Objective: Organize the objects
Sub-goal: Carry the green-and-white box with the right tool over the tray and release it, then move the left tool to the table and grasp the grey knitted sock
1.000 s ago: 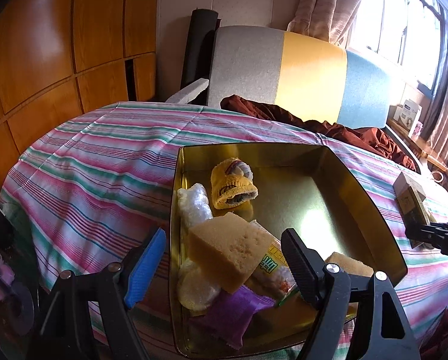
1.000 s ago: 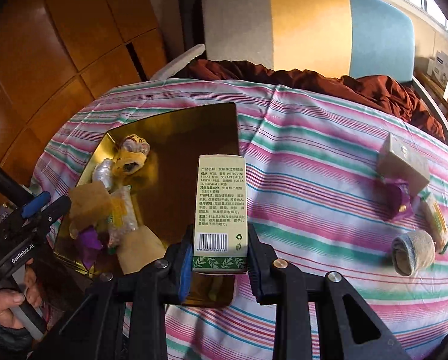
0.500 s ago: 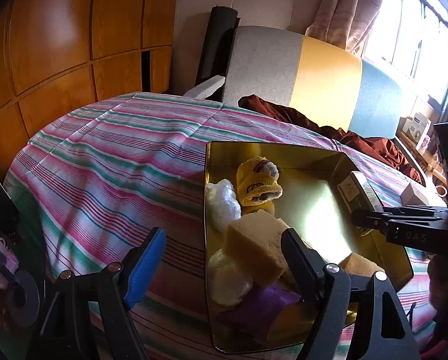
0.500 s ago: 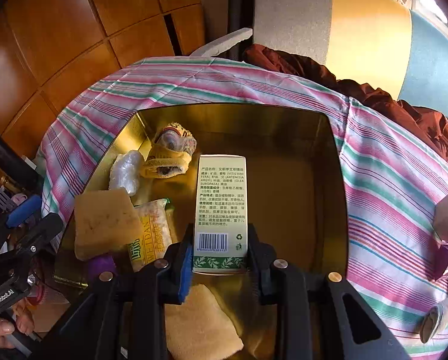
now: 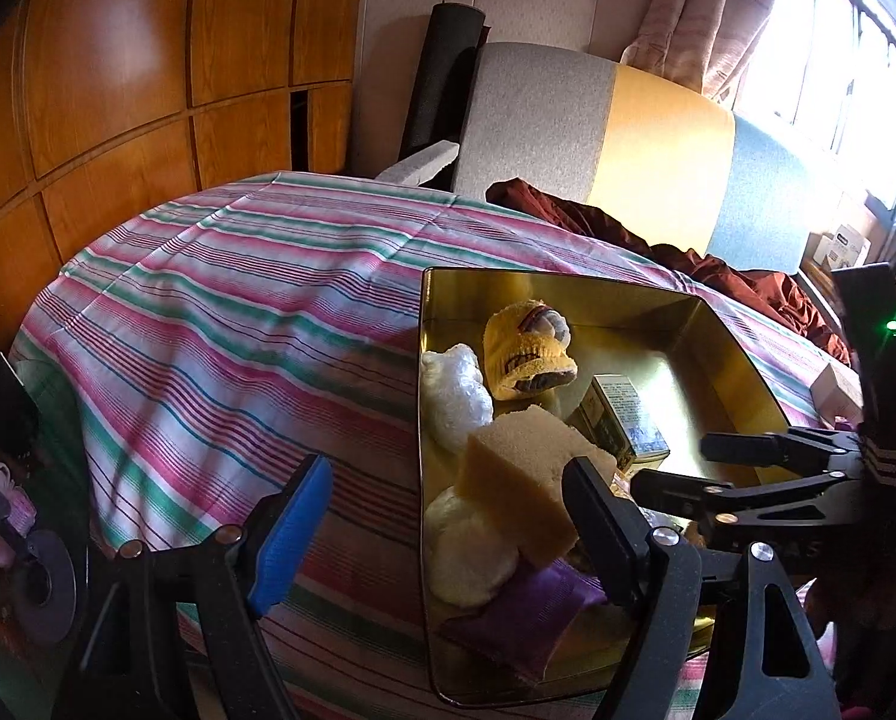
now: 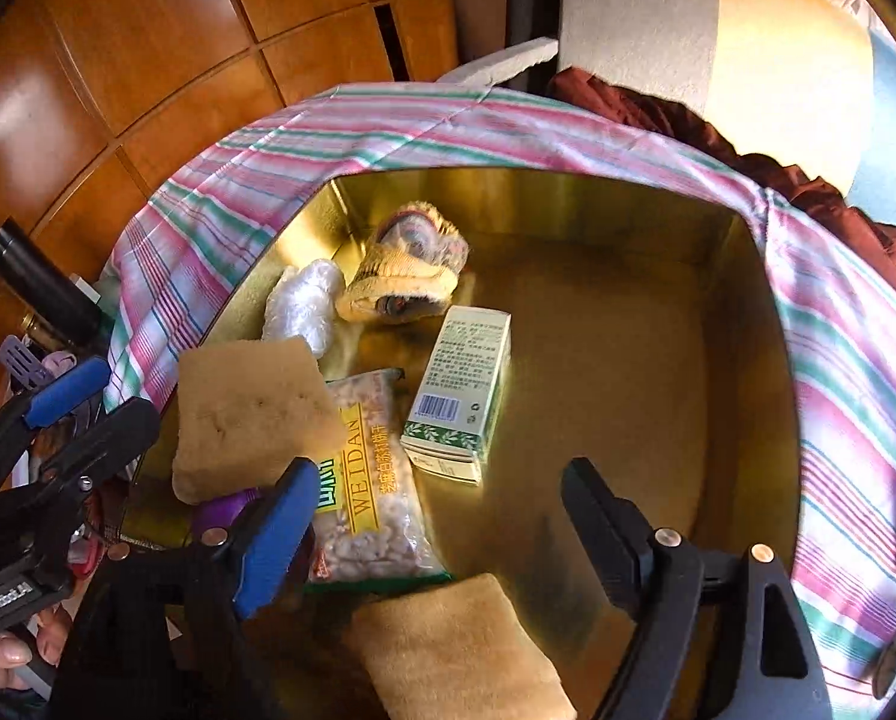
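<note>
- The striped tablecloth (image 5: pixel 219 324) covers the table; the gold tin tray (image 6: pixel 742 324) sits on it, just beside the left gripper.
- Inside the tray: 2 tan sponges, 1 (image 6: pixel 243 408) leaning at the left side and 1 (image 6: pixel 460 648) at the near edge, a snack packet (image 6: pixel 369 492), a green-and-white carton (image 6: pixel 466 390) lying on the tray floor, a yellow knit sock (image 6: pixel 405 276), a white plastic wad (image 6: pixel 300 306) and a purple pouch (image 5: pixel 526 612).
- Right gripper (image 6: pixel 441 534): jaws opening, spread wide above the tray; the carton lies beyond its fingertips, untouched.
- Left gripper (image 5: pixel 448 516): jaws spread, holding nothing, at the tray's left rim.
- Only the left wrist view shows a second white wad (image 5: pixel 466 546) under the leaning sponge; only the right wrist view shows the packet's lettering.
</note>
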`<state>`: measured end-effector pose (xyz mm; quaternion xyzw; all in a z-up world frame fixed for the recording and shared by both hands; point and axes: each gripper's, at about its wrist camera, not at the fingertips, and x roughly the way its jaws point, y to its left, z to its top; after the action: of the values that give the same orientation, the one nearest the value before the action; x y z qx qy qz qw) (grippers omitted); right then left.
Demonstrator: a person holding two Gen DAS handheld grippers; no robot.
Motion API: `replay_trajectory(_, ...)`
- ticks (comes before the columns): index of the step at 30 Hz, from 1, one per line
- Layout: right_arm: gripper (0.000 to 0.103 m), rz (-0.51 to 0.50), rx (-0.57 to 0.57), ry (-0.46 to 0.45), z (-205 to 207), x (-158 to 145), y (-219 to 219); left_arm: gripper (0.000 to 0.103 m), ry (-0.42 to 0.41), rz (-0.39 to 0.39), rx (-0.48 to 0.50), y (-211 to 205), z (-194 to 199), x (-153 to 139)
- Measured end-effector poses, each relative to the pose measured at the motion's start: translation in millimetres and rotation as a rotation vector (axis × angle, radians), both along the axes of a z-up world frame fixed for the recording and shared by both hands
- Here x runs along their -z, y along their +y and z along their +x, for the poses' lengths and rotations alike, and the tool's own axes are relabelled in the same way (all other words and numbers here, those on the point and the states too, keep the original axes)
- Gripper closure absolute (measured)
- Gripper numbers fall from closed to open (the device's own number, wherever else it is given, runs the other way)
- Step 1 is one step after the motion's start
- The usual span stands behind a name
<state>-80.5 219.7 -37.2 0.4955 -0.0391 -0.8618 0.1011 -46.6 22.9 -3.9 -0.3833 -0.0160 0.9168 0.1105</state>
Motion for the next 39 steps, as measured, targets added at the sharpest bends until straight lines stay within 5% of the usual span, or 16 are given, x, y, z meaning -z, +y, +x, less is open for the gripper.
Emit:
replay_trajectory(16,0.017,0.122,0.206,0.134,54.3,-34.0,47.6,0.013,0.036,-0.033,0.028,15.8,13.6,-12.3)
replay_trajectory(39,0.017,0.237,0.794,0.119,160.3,-57.6,289.7,0.009,0.087,-0.089,0.255,99.2,38.0,-34.6)
